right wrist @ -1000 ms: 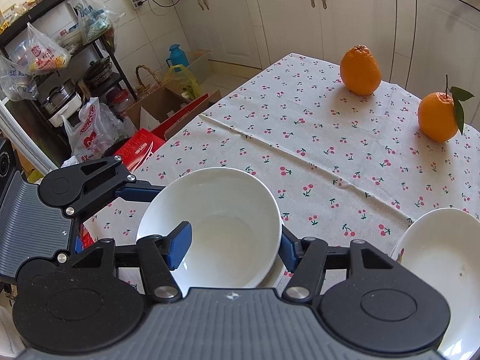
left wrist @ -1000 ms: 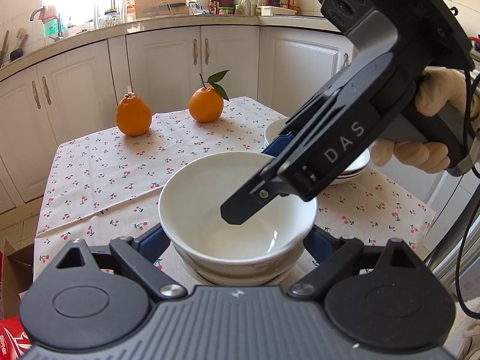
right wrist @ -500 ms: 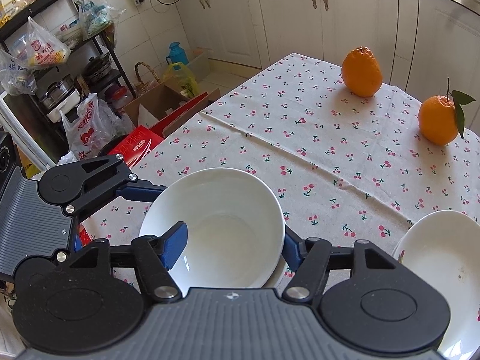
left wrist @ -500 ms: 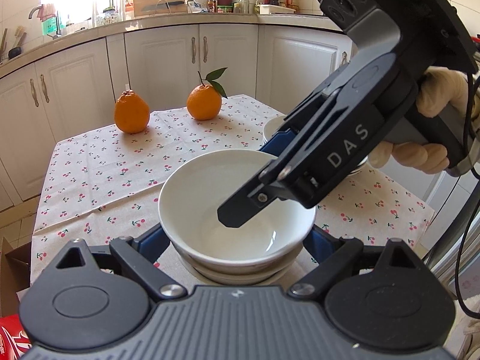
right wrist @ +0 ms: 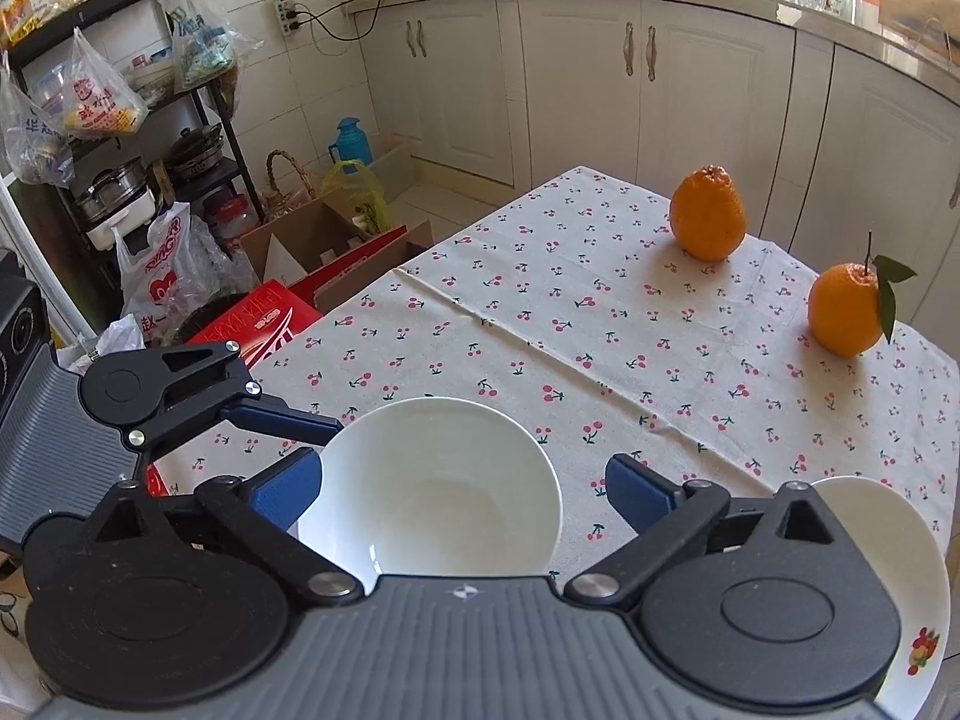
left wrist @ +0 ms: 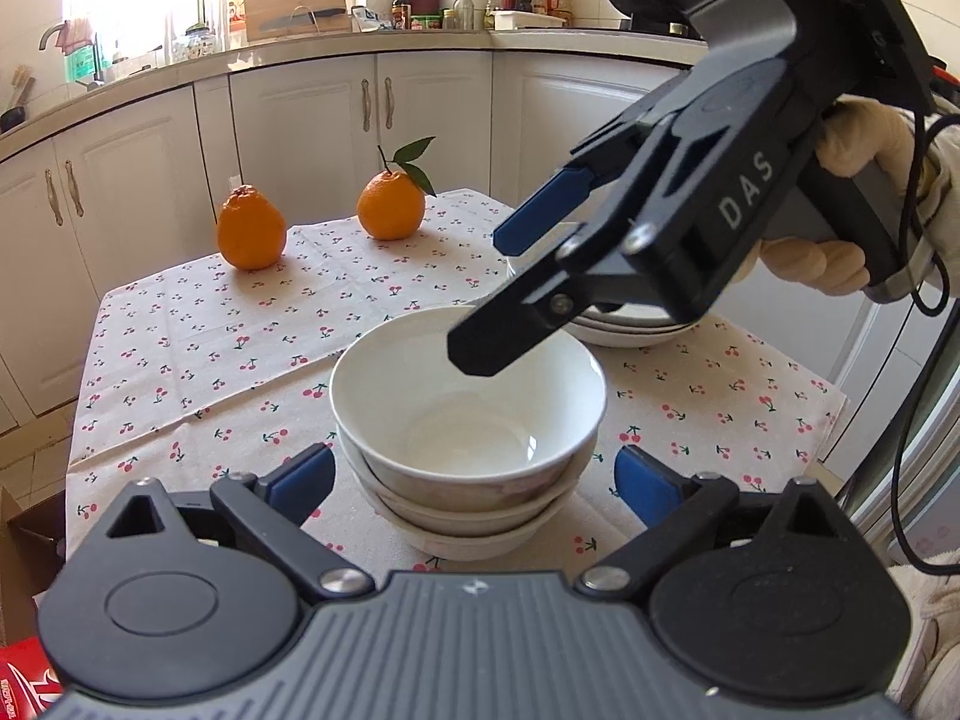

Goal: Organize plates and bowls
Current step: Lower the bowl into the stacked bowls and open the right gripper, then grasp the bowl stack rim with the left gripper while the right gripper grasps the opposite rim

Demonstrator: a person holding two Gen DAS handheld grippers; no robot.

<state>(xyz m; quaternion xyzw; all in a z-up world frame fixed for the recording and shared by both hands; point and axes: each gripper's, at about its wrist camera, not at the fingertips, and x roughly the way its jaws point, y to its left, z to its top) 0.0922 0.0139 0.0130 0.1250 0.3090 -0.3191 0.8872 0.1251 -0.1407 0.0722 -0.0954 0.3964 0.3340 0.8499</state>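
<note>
Clearly, left of the stacked white bowls [left wrist: 468, 420] on the cherry-print tablecloth [left wrist: 240, 348], two oranges [left wrist: 251, 228] sit toward the far edge. The left gripper [left wrist: 474, 480] has just been opening and stands spread on both sides of the bowls, touching neither. Above the top bowl, the right gripper [left wrist: 504, 294], marked "DAS", has just sprung wide. Right of the bowls lies a stack of plates [right wrist: 900, 570]. Only the right wrist view shows a red carton [right wrist: 258, 324], its lettering perhaps too blurred to read.
</note>
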